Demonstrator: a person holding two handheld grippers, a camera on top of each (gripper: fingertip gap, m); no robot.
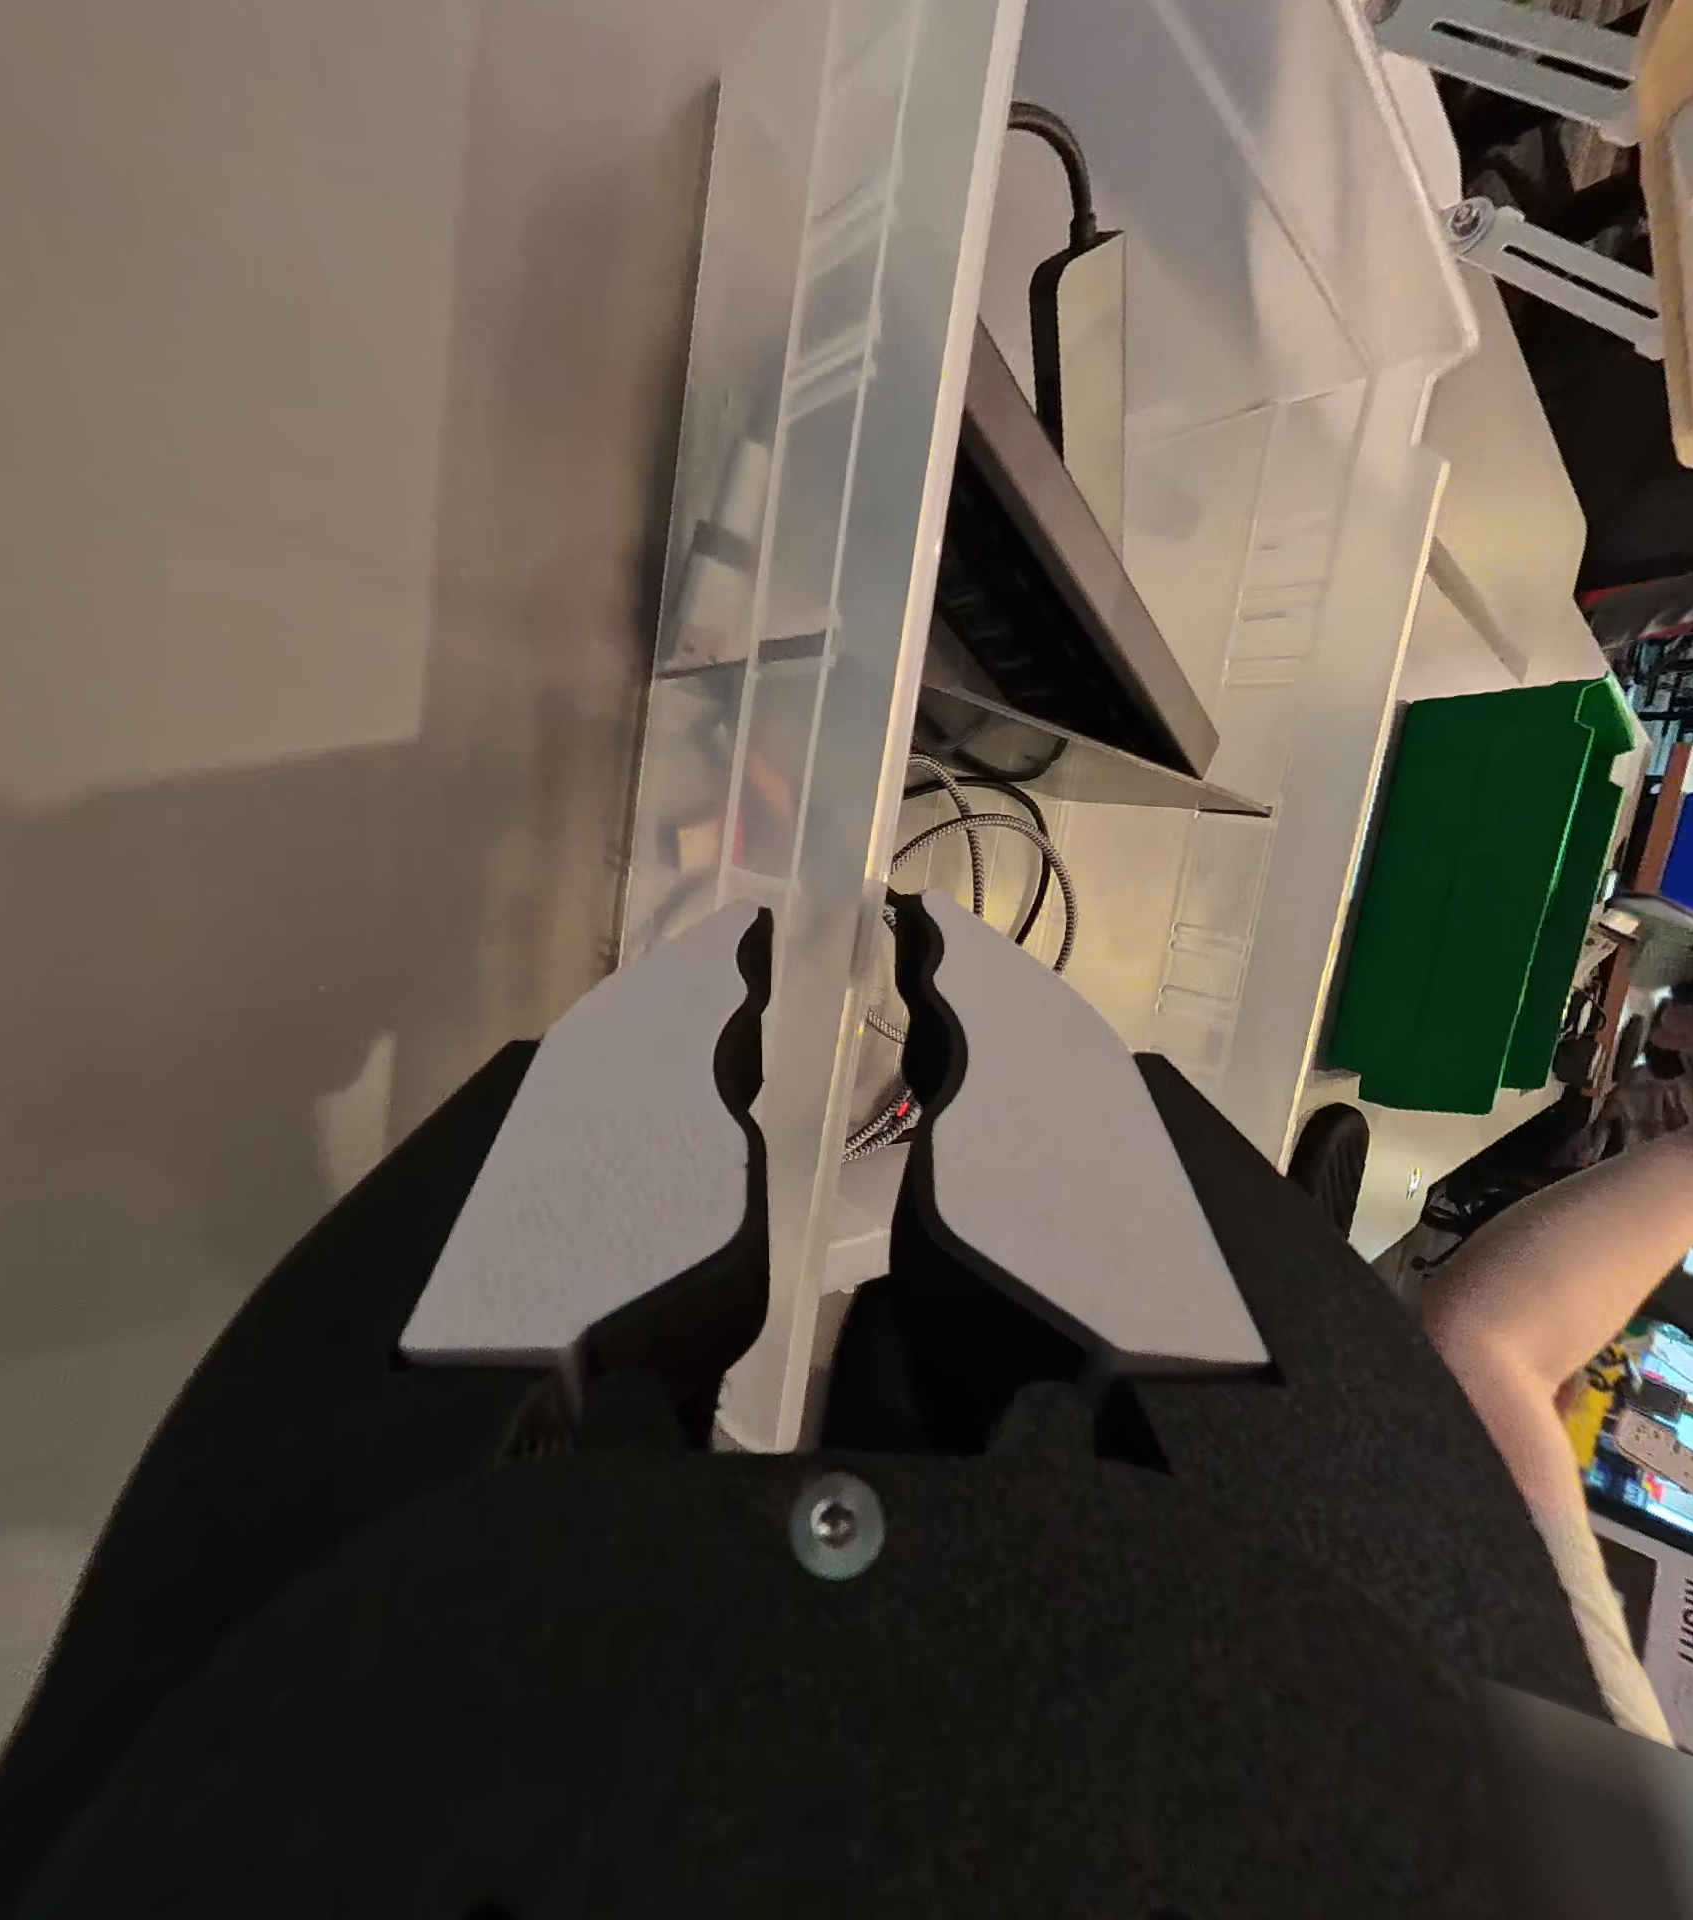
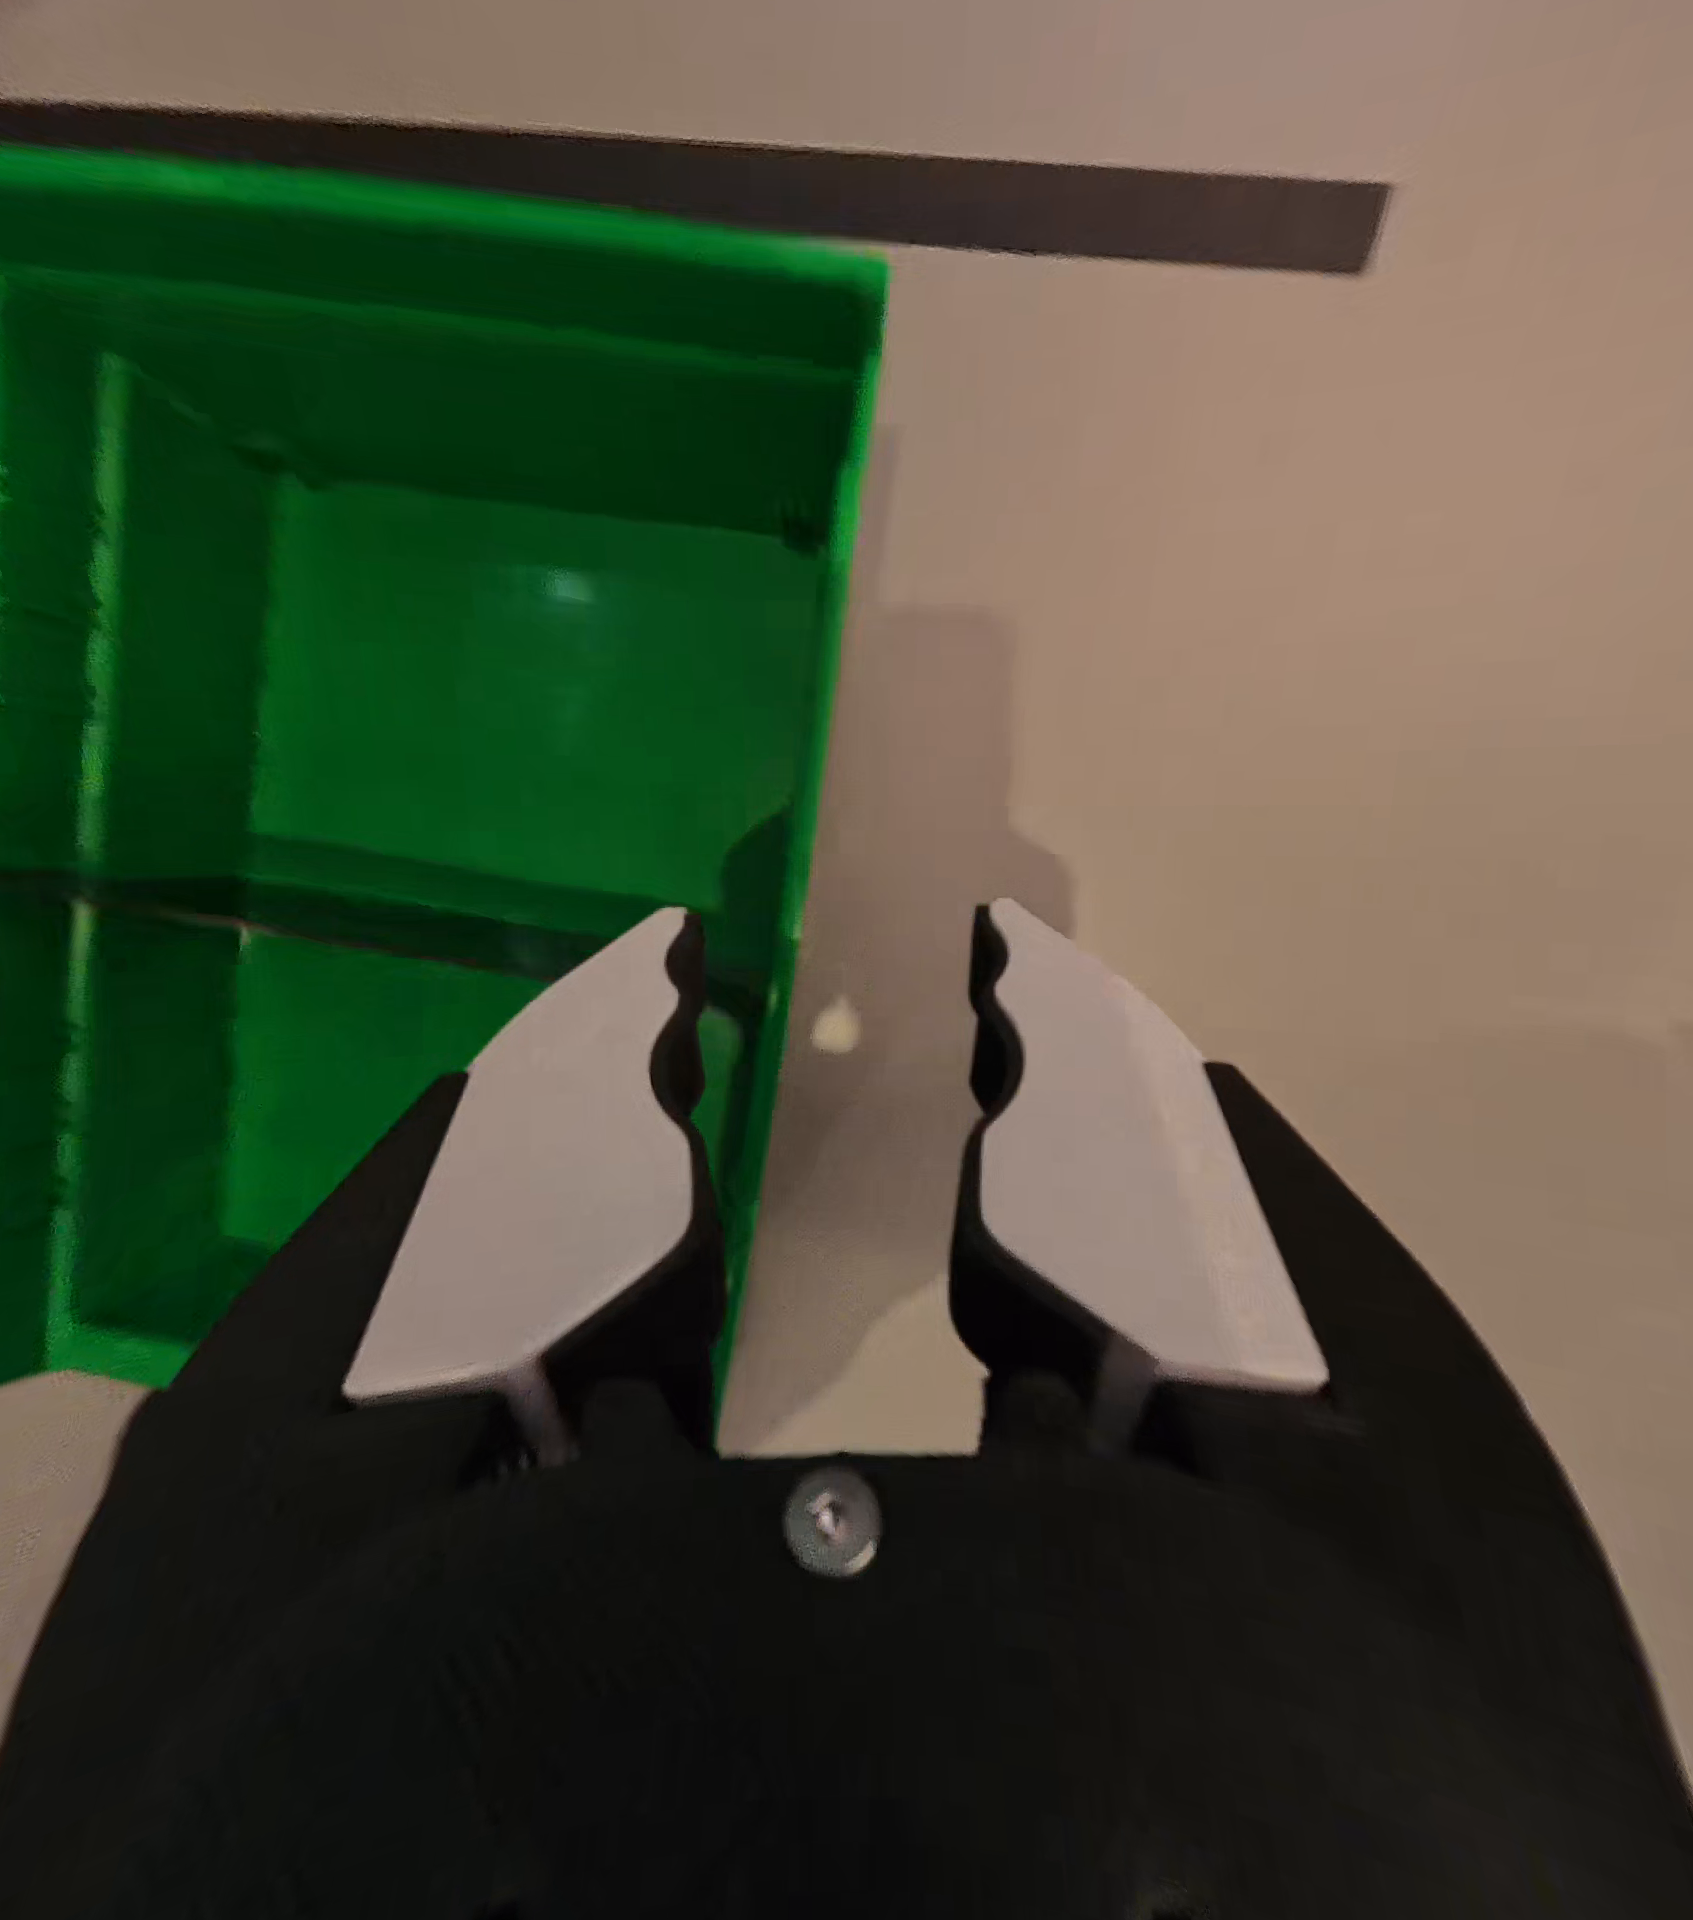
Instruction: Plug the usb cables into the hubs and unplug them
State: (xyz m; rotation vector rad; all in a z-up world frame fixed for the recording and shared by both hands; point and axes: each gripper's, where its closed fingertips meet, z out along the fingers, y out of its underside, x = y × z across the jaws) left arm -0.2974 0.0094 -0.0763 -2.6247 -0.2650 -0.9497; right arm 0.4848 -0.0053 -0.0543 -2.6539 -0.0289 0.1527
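Observation:
My left gripper (image 1: 837,914) is shut on the upright wall of a clear plastic bin (image 1: 852,520). Inside the bin lie a dark grey hub (image 1: 1060,582), a braided grey USB cable (image 1: 1018,842) coiled just beyond my fingertips, and a black cable (image 1: 1070,166) at the far end. My right gripper (image 2: 834,914) is open and holds nothing. The right wall of a green bin (image 2: 821,675) stands between its fingers, close to the left finger (image 2: 561,1143). No hub or cable shows in the right wrist view.
The bins stand on a beige table (image 2: 1341,727) with a black strip (image 2: 925,197) along its far side. The green bin (image 1: 1465,894) sits just beyond the clear one. A person's forearm (image 1: 1548,1247) reaches in at the right. Cluttered shelves lie beyond. Left tips to right tips: about 80 cm.

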